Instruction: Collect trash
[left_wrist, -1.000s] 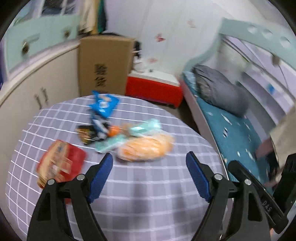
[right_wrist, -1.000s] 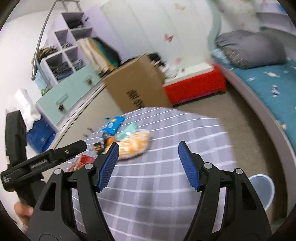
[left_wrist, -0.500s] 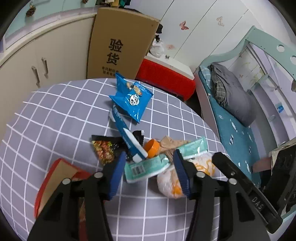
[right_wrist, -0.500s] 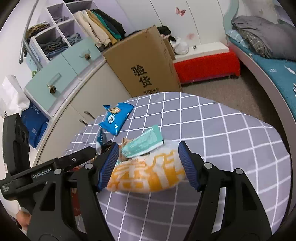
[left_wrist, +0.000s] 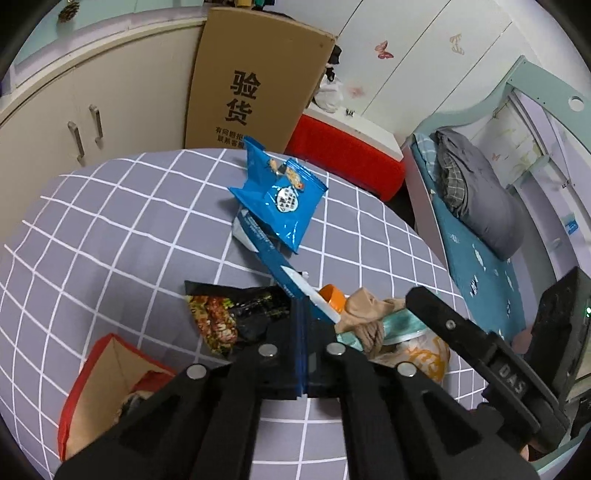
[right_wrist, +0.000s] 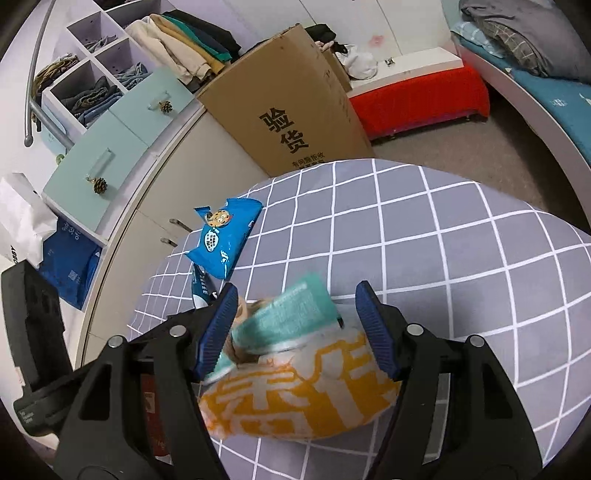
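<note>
Here the left gripper (left_wrist: 300, 314), jaws together, hides whatever it may pinch beside the orange-and-white plastic bag (right_wrist: 295, 398). The right gripper (right_wrist: 295, 325) is closing around that bag, pads not visibly pressing; its own fingers cover the bag's ends.

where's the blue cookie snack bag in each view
Left wrist: blue snack bag lies upper centre, on the far part of the grid tablecloth.
Right wrist: the bag lies left of centre, near the table's edge.
Shared landmark: the cardboard box with black characters stands behind it.

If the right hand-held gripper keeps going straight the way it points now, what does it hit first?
Most likely the orange-and-white bag, which already sits between the closing jaws of the right hand-held gripper, with the teal packet lying on top of it. Depth is hard to judge.
</note>
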